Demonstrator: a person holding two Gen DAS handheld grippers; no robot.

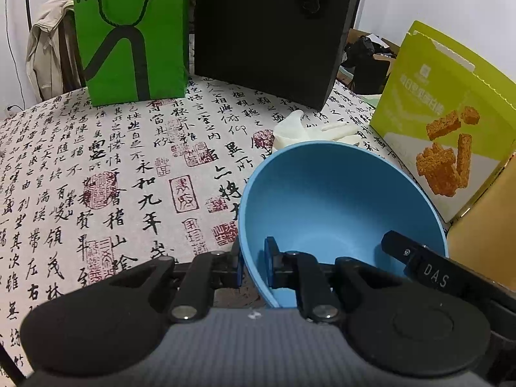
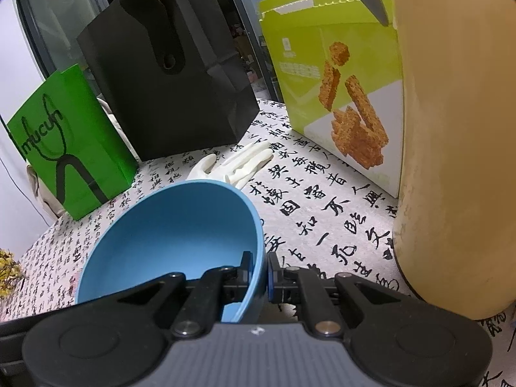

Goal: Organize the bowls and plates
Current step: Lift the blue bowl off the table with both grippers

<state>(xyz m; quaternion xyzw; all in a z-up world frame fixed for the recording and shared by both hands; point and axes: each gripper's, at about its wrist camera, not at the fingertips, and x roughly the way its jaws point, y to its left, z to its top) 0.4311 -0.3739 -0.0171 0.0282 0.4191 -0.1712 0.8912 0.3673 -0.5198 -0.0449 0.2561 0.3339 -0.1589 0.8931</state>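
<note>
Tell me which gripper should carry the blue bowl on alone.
Either, slightly the left. Both the left gripper and right gripper are clamped on the blue bowl rim, but the tall tan container crowds the right side.

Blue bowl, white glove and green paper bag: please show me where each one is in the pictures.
blue bowl (image 1: 322,193): left wrist view, on its inner wall.
white glove (image 2: 245,161): right wrist view, on its fingers, behind the bowl.
green paper bag (image 1: 129,32): left wrist view, on its printed front.

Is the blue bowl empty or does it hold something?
Empty. Both wrist views look into the blue bowl and show only its bare blue inside, apart from the gripper fingers clamped over its rim.
</note>
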